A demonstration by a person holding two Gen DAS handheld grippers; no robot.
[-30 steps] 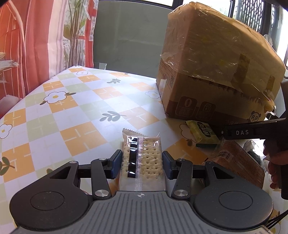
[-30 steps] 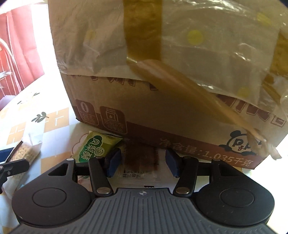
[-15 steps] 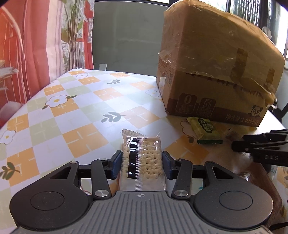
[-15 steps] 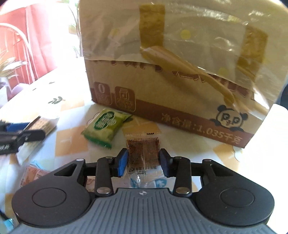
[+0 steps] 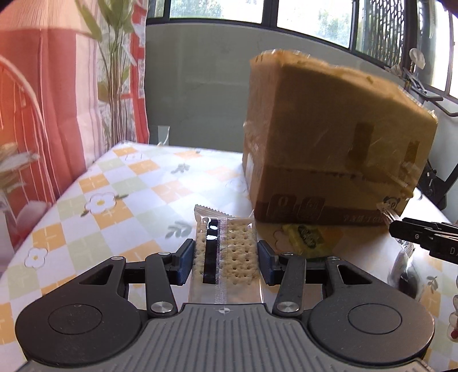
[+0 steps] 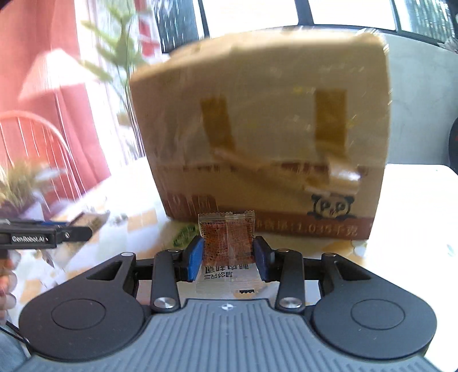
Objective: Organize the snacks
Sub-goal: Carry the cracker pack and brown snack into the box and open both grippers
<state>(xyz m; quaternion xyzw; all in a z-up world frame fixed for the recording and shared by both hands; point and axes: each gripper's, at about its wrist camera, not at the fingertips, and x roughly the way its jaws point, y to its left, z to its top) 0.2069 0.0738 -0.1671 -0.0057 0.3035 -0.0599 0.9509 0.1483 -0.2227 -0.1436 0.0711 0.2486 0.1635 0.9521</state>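
Note:
My left gripper (image 5: 224,259) is shut on a clear cracker packet (image 5: 229,251) and holds it above the chequered tablecloth (image 5: 120,200). My right gripper (image 6: 227,257) is shut on a small brown snack packet (image 6: 227,243) and holds it up in front of the taped cardboard box (image 6: 266,137). The box also shows in the left wrist view (image 5: 329,143). A green snack packet (image 5: 306,237) lies on the table at the foot of the box. The right gripper's fingers (image 5: 423,234) show at the right edge of the left wrist view, and the left gripper's fingers (image 6: 43,236) at the left of the right wrist view.
A red curtain (image 5: 43,100) and a plant (image 5: 111,71) stand behind the table's left side. Windows (image 5: 315,17) run along the back wall. More wrapped snacks (image 5: 406,271) lie on the table at the right.
Both grippers have risen and pulled back from the box with their packets. The box now looks smaller and its top shows in both views.

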